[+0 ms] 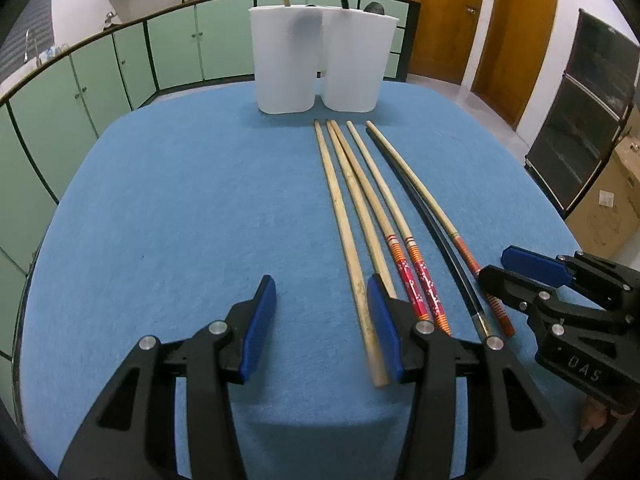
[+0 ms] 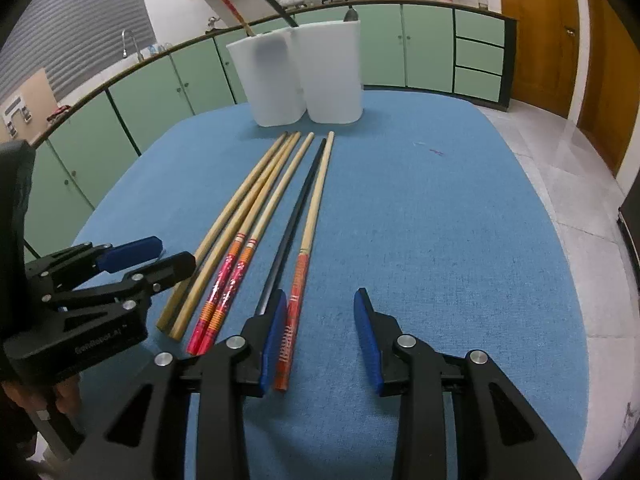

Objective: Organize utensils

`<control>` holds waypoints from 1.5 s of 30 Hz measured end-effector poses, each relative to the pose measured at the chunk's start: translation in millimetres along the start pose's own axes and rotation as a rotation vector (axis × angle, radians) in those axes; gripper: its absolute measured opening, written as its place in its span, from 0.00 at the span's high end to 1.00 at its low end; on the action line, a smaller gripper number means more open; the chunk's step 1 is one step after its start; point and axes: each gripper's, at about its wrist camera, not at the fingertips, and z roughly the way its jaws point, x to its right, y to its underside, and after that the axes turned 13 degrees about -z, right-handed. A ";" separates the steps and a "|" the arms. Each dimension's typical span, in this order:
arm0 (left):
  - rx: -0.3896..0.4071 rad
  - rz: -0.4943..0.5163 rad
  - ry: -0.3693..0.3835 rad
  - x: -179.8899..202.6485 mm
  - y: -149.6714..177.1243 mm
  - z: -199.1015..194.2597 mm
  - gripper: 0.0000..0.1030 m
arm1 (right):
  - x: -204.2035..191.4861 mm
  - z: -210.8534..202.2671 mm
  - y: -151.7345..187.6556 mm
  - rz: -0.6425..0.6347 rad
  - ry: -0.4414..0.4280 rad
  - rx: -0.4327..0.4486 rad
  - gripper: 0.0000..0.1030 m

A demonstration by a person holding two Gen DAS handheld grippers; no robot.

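Six chopsticks lie side by side on the blue felt-like table cover (image 1: pixel 160 200), slim tapered rods with their thin tips toward two white containers. Two are plain bamboo chopsticks (image 1: pixel 340 216), round and pale; the outer one runs just inside the right finger of the left gripper (image 1: pixel 322 330), in the gap between its blue ribbed pads, and the pad does not visibly press it. Beside them, off that gripper's right side, come two bamboo chopsticks with glossy red patterned handles (image 1: pixel 416 276) banded in orange, then a thin black chopstick (image 1: pixel 432 224) with a metal end cap, then an orange-handled chopstick (image 2: pixel 296 292) with white stripes near its butt. The right gripper (image 2: pixel 320 334) straddles this last one: the stick lies just inside its left blue pad, perhaps grazing it, with bare cloth between it and the other pad. Both grippers stand part open, nothing clamped; the left gripper's jaws have not closed on the bamboo. Ahead of both grippers, well beyond the chopstick tips, the left white plastic container (image 1: pixel 286 60) and right white plastic container (image 1: pixel 356 60) stand touching, smooth, translucent and rounded-square, one holding a red-handled chopstick (image 2: pixel 226 0), the other a black chopstick (image 2: pixel 272 0).
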 end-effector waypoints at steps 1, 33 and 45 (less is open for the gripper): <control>-0.006 -0.007 0.005 -0.4 0.3 0.2 0.55 | -1.6 0.3 -0.1 -0.007 -0.001 -0.001 0.68; 0.002 -0.099 -0.061 -26.4 -8.0 -3.7 0.66 | 17.7 -5.8 3.0 0.046 0.030 0.004 0.86; 0.025 -0.114 0.005 -44.0 16.4 -21.4 0.57 | 24.8 -27.3 25.8 0.074 -0.015 0.066 0.83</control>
